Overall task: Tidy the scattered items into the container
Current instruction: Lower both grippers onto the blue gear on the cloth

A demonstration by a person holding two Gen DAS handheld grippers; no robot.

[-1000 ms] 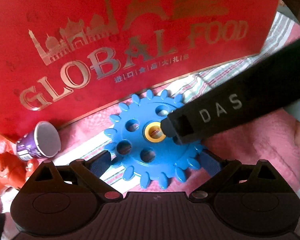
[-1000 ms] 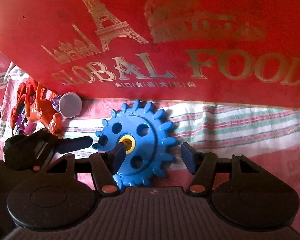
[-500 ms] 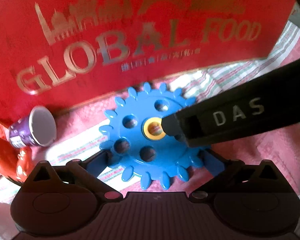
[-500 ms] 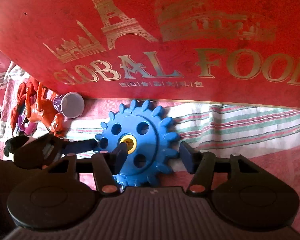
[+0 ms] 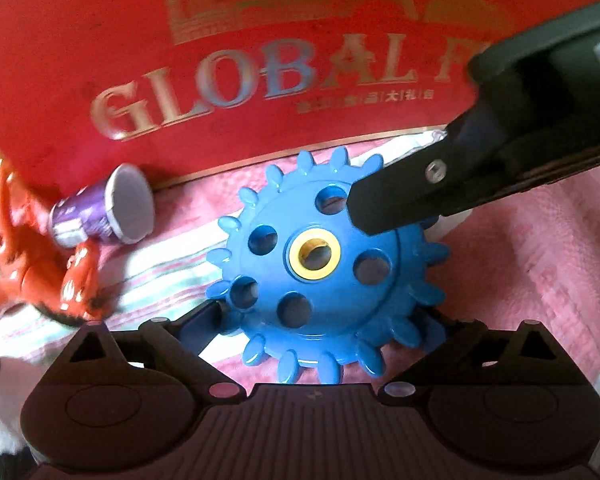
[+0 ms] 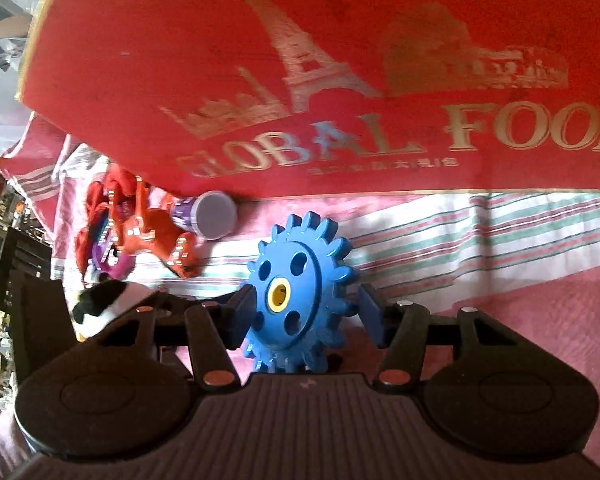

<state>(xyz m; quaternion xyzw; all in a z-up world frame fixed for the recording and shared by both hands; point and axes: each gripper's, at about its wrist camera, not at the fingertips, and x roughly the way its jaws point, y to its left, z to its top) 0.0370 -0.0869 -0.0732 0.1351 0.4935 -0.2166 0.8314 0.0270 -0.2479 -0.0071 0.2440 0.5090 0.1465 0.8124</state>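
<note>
A blue toy gear (image 5: 324,280) with a yellow hub lies on the pink striped cloth in front of the red "GLOBAL FOOD" box (image 5: 260,60). My left gripper (image 5: 320,328) is open, its fingers on either side of the gear's near edge. In the right wrist view the gear (image 6: 296,292) is tilted up on edge between the fingers of my right gripper (image 6: 306,312), which close on it. One black right finger (image 5: 400,204) reaches over the gear in the left wrist view.
A purple capsule cup (image 5: 108,212) lies on its side against the box (image 6: 340,80). An orange toy (image 5: 28,264) lies left of it. A black-and-white plush (image 6: 108,300) sits at the left. The pink striped cloth (image 6: 500,240) stretches to the right.
The right gripper has closed on the gear and tipped it up on edge. Both cameras have shifted right and closer; the right finger has moved off the yellow hub to the gear's upper right.
</note>
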